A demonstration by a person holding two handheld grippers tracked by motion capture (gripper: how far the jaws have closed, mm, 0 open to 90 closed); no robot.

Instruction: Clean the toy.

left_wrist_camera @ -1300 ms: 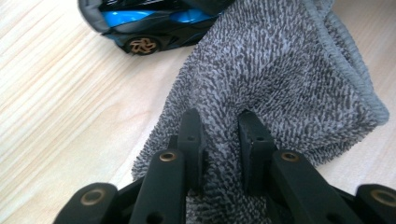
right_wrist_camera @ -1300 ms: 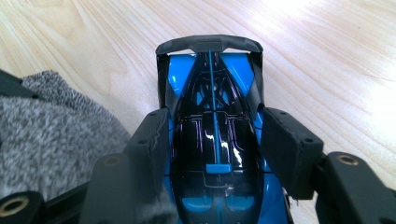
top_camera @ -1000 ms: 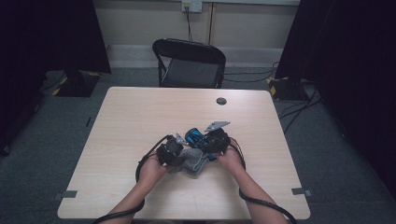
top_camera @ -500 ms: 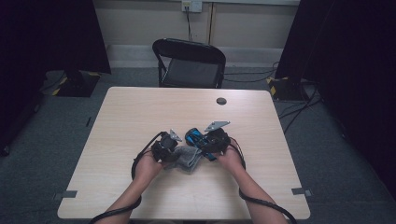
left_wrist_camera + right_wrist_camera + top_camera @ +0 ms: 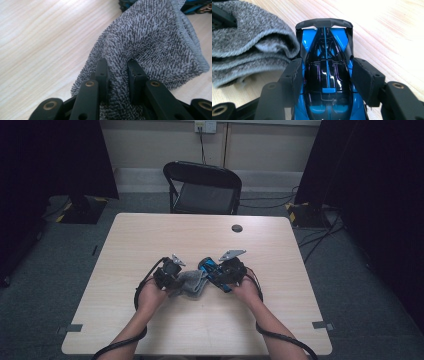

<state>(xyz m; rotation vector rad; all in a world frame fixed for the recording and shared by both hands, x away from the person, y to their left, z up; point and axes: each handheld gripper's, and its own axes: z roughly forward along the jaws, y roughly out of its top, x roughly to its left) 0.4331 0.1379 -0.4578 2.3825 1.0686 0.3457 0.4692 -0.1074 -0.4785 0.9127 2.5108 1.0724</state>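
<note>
Two grippers sit close together near the middle of the worktop from up high: the left gripper on a grey cloth, the right gripper on a blue toy car. Behind the worktop there's a black folding chair, plus a small dark disc near the far edge.

Left gripper view: the jaws are pinched down on a bunched fold of the fuzzy grey cloth, which lies on the wood.

Right gripper view: the jaws squeeze both sides of the shiny blue and black toy car, and the folded cloth is touching it on the left.
</note>
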